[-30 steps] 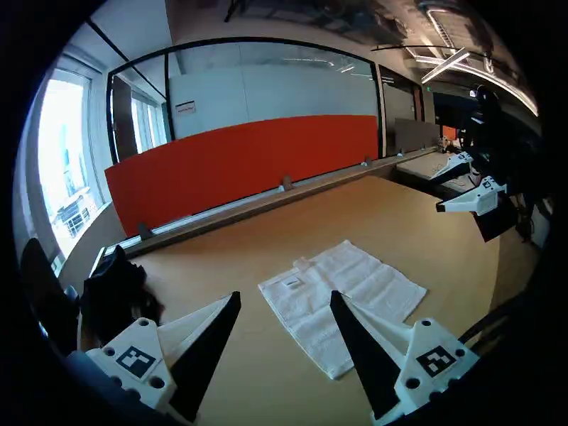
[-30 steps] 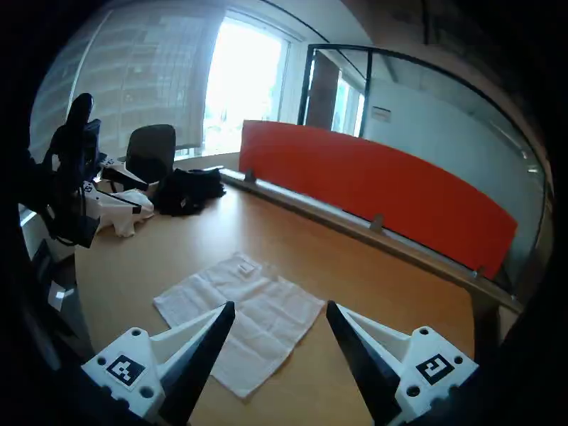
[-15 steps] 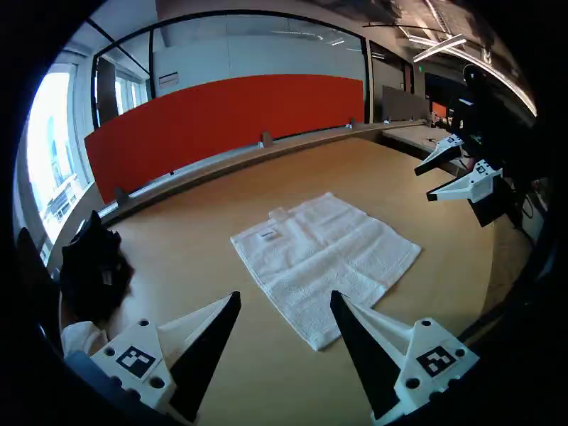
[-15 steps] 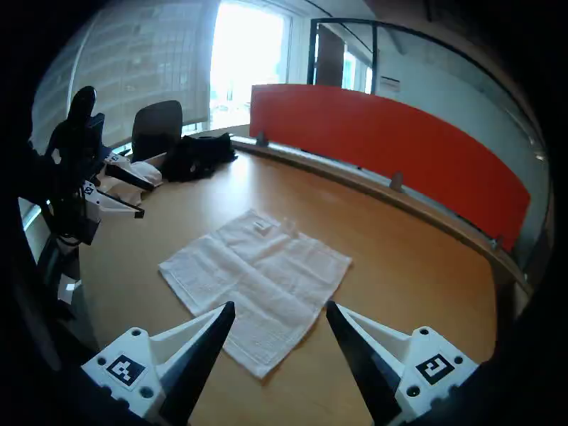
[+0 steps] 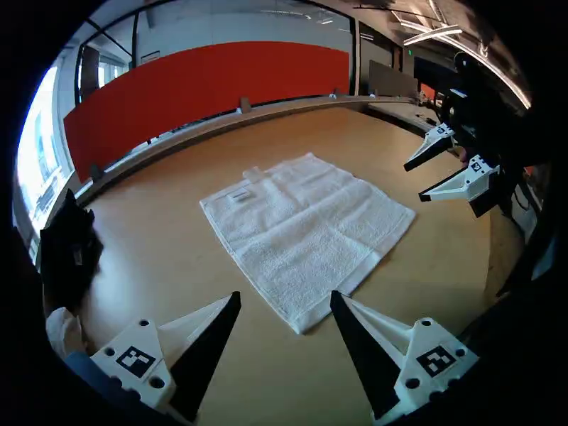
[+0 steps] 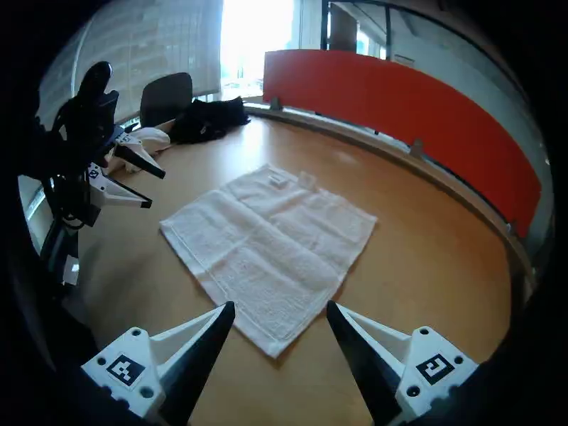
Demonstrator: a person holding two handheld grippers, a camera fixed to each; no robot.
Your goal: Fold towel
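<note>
I found the towel (image 5: 305,227) lying flat and unfolded on the table (image 5: 163,263), with a corner just ahead of my left gripper (image 5: 284,295) and my right gripper (image 6: 279,304). Both gaped wide and held nothing. All folding remained to be done.

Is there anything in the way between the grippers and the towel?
No, nothing visible. The left gripper and right gripper are open, and just bare table lies between each and the towel's nearest corner.
</note>
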